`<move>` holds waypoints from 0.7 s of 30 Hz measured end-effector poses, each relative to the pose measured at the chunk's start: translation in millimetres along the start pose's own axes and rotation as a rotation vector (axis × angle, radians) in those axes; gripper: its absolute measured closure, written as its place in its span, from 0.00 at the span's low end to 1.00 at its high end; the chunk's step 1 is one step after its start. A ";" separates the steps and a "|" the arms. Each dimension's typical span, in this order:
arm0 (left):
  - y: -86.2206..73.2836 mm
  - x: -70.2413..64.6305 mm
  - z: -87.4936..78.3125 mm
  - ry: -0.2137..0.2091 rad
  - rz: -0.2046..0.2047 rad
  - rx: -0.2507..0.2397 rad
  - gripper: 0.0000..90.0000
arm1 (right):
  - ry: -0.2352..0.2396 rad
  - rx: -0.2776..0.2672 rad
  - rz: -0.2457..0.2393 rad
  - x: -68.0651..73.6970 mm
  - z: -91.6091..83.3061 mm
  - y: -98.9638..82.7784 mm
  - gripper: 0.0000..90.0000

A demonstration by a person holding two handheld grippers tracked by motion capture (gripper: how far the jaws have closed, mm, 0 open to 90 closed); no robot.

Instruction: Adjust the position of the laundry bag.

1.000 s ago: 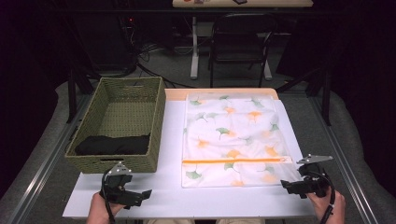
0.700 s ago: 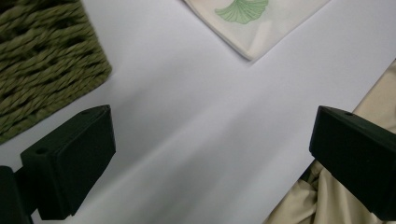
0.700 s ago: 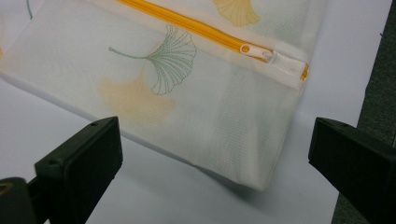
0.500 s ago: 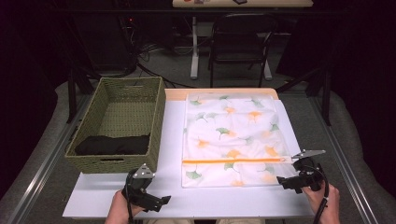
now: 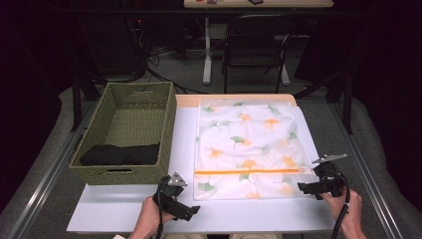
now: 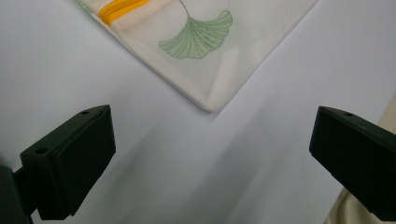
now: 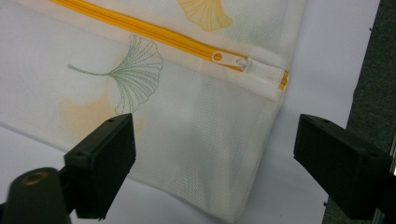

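Note:
A white mesh bag [image 5: 246, 144] printed with ginkgo leaves lies flat on the white board [image 5: 119, 209], an orange zipper [image 5: 246, 172] running across its near end. My left gripper [image 5: 191, 211] is open just off the bag's near left corner [image 6: 205, 100], with nothing between its fingers. At the near right corner my right gripper [image 5: 304, 188] is open too. Its jaws have just been closing a little, and in the right gripper view [image 7: 215, 158] the corner of the bag lies between them untouched, with the zipper pull [image 7: 218, 57] just beyond.
A green woven basket [image 5: 124, 174] stands on the left of the board with a black cloth [image 5: 119, 154] in its near end. A dark chair [image 5: 256, 45] and table legs stand behind the table. Grey padding borders the board on both sides.
My left gripper has slid right along the front of the board to the bag's near left corner. The right gripper has edged slightly left toward the bag.

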State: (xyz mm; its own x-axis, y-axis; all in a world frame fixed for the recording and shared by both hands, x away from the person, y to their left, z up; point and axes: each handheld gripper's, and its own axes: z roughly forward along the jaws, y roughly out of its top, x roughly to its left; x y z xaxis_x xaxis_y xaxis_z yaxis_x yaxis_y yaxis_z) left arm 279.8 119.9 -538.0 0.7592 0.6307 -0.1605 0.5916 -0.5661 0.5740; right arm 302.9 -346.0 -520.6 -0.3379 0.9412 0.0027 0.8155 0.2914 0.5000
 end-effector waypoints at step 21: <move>9.8 -8.2 21.9 0.075 0.049 -0.003 0.40 | -0.023 0.034 0.094 -12.9 11.2 -11.3 0.44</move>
State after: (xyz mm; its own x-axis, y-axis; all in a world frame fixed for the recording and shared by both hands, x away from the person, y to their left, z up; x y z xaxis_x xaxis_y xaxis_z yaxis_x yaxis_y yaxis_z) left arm 285.3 97.6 -548.6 0.7645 0.6406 -0.0718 0.5538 -0.5956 0.5818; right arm 303.3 -359.5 -536.0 -0.2486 0.9682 0.0278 0.8589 0.2071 0.4684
